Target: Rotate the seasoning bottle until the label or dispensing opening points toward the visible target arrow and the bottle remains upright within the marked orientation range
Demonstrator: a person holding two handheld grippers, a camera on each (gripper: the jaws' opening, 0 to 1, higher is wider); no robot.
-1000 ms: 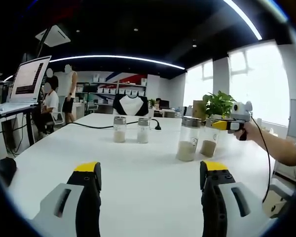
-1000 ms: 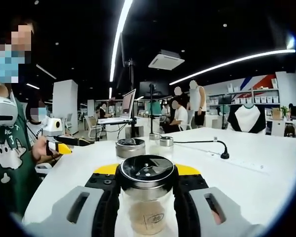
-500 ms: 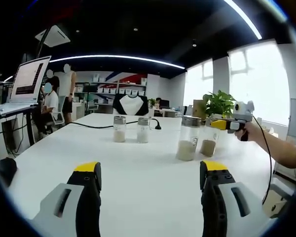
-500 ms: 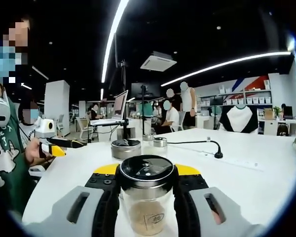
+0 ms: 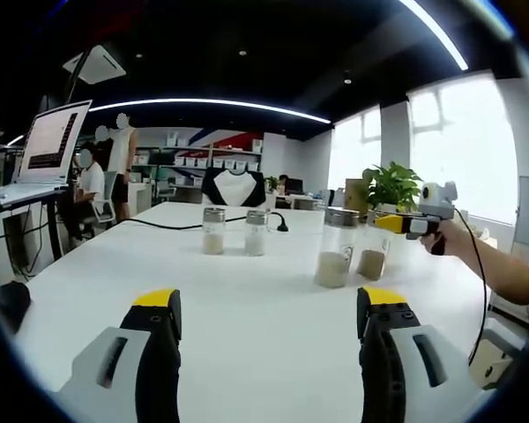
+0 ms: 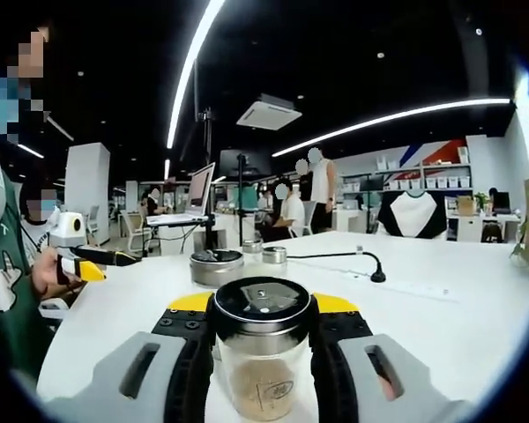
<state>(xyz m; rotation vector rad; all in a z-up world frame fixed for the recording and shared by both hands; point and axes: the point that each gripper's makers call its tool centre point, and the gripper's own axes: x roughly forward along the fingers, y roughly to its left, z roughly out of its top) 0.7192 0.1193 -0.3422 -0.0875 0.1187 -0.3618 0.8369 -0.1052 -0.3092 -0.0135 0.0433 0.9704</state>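
The seasoning bottle (image 6: 263, 352) is clear glass with a shiny dark metal lid, tan powder inside; the right gripper (image 6: 263, 330) is matt grey plastic, yellow at the tips; the table (image 5: 247, 300) is smooth, matt white.

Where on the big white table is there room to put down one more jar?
The widest bare patch of the table lies in front of the left gripper, short of the two small shakers. Another bare patch lies right of the black cable. It is crowded around the two jars by the right gripper.
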